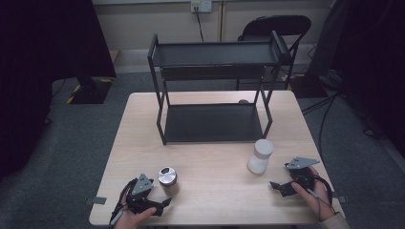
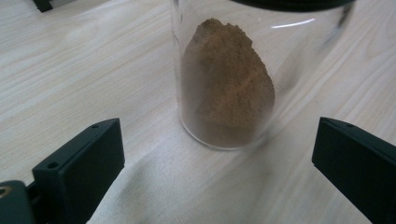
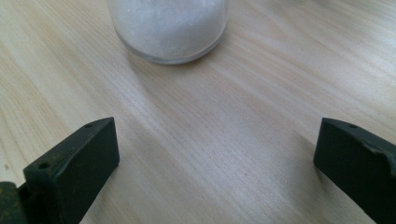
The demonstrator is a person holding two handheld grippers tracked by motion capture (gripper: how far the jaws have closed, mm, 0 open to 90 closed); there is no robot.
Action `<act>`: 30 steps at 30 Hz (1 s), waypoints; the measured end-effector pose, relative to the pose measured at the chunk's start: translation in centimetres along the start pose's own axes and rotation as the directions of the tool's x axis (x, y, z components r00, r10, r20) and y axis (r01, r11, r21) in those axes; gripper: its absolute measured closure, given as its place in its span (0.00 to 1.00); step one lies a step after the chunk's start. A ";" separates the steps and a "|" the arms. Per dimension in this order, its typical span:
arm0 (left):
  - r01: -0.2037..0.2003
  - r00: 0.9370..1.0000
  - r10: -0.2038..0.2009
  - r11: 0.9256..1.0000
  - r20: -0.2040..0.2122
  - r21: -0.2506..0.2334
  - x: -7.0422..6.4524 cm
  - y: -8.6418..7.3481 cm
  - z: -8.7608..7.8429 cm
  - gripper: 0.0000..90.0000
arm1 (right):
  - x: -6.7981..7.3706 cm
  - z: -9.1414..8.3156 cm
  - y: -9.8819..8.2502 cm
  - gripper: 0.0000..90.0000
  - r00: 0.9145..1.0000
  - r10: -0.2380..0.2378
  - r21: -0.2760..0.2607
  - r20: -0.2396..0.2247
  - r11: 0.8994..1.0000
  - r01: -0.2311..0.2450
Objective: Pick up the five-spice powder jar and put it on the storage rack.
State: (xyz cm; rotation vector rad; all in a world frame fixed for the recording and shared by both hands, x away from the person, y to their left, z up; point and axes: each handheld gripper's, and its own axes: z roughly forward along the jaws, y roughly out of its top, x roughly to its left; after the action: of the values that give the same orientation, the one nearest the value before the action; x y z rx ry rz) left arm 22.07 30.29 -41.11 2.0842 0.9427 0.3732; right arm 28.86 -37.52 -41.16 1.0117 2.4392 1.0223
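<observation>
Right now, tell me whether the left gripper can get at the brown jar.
Probably yes. The left gripper is open, and the brown jar stands upright on the table just ahead of its jaws, with bare wood between them and nothing in the way.

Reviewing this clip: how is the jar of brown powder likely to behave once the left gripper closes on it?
The jar of brown powder looks like smooth clear glass, so probably rigid but slippery against hard jaws. It stands upright, taller than wide, so a nudge might tip it. The powder is heaped to one side, so may shift when tilted.
</observation>
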 end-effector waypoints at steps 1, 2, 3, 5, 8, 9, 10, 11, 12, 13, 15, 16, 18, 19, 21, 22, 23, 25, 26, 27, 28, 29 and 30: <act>0.003 1.000 -0.003 1.000 -0.002 -0.001 0.0 0.1 0.1 0.02 | 0.0 0.0 0.0 0.00 1.000 0.000 0.000 0.000 1.000 0.000; 0.006 1.000 -0.006 1.000 0.000 0.000 0.0 0.1 0.2 0.02 | 0.0 0.0 0.0 0.00 1.000 0.000 0.000 0.000 1.000 0.000; 0.002 1.000 -0.002 1.000 0.000 -0.002 0.0 0.2 0.2 0.02 | 0.0 0.0 0.0 0.00 1.000 0.000 0.000 0.000 1.000 0.000; 0.002 1.000 -0.002 1.000 -0.001 -0.002 -0.1 0.3 0.4 0.02 | 0.0 0.0 0.0 0.00 1.000 0.000 0.000 0.000 1.000 0.000; 0.000 1.000 0.000 1.000 -0.002 0.001 0.0 0.6 0.5 0.02 | 0.0 0.0 0.0 0.00 1.000 0.000 0.000 0.000 1.000 0.000; 0.006 1.000 -0.006 1.000 -0.002 -0.003 0.0 0.6 0.6 0.02 | 0.0 0.0 0.0 0.00 1.000 0.000 0.000 0.000 1.000 0.000; 0.006 1.000 -0.006 1.000 -0.003 -0.006 -0.1 0.6 0.6 0.02 | 0.0 0.0 0.0 0.00 1.000 0.000 0.000 0.000 1.000 0.000; 0.006 1.000 -0.007 1.000 -0.003 -0.006 -0.1 0.7 0.7 0.02 | 0.0 0.0 0.0 0.00 1.000 0.000 0.000 0.000 1.000 0.000; 0.006 1.000 -0.006 1.000 -0.002 -0.008 -0.1 0.7 0.7 0.02 | 0.0 0.0 0.0 0.00 1.000 0.000 0.000 0.000 1.000 0.000; 0.005 1.000 -0.005 1.000 0.000 -0.011 0.0 0.7 0.8 0.02 | 0.0 0.0 0.0 0.00 1.000 0.000 0.000 0.000 1.000 0.000; 0.005 1.000 -0.005 1.000 0.003 -0.009 0.0 0.8 1.0 0.02 | 0.0 0.0 0.0 0.00 1.000 0.000 0.000 0.000 1.000 0.000; 0.006 1.000 -0.006 1.000 0.001 -0.007 0.0 0.9 1.1 0.02 | 0.0 0.0 0.0 0.00 1.000 0.000 0.000 0.000 1.000 0.000; 0.004 1.000 -0.004 1.000 0.004 -0.011 0.0 0.9 1.2 0.02 | 0.0 0.0 0.0 0.00 1.000 0.000 0.000 0.000 1.000 0.000; 0.004 1.000 -0.003 1.000 0.005 -0.013 -0.1 1.0 1.3 0.02 | 0.0 0.0 0.0 0.00 1.000 0.000 0.000 0.000 1.000 0.000; 0.002 1.000 -0.002 1.000 0.005 -0.015 -0.2 1.1 1.5 0.02 | 0.0 0.0 0.0 0.00 1.000 0.000 0.000 0.000 1.000 0.000; 0.001 1.000 -0.001 1.000 0.006 -0.015 -0.2 1.2 1.5 0.02 | 0.0 0.0 0.0 0.00 1.000 0.000 0.000 0.000 1.000 0.000; 0.001 1.000 -0.001 1.000 0.006 -0.018 -0.2 1.2 1.6 0.02 | 0.0 0.0 0.0 0.00 1.000 0.000 0.000 0.000 1.000 0.000; -0.002 1.000 0.002 1.000 0.005 -0.022 -0.3 1.2 1.7 0.03 | 0.0 0.0 0.0 0.00 1.000 0.000 0.000 0.000 1.000 0.000; -0.001 1.000 0.001 1.000 0.005 -0.025 -0.2 1.2 1.7 0.04 | 0.0 0.0 0.0 0.00 1.000 0.000 0.000 0.000 1.000 0.000; 0.000 1.000 0.001 1.000 0.006 -0.025 -0.2 1.3 1.7 0.04 | 0.0 0.0 0.0 0.00 1.000 0.001 0.000 0.000 1.000 -0.001; 0.000 1.000 0.001 1.000 0.006 -0.027 -0.3 1.3 1.8 0.04 | 0.0 0.0 0.0 0.00 1.000 0.000 0.000 0.000 1.000 0.000; -0.002 1.000 0.003 1.000 0.006 -0.028 -0.3 1.3 1.8 0.05 | 0.0 0.0 0.0 0.00 1.000 0.000 0.000 0.000 1.000 0.000; -0.004 1.000 0.004 1.000 0.005 -0.029 -0.3 1.3 1.9 0.06 | 0.0 0.0 0.0 0.00 1.000 0.001 0.000 0.000 1.000 -0.001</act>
State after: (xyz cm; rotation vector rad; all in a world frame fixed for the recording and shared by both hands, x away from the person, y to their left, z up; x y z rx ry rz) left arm 23.52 28.57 -41.31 2.0602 0.9251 0.3818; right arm 28.86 -37.52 -41.16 1.0124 2.4389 1.0224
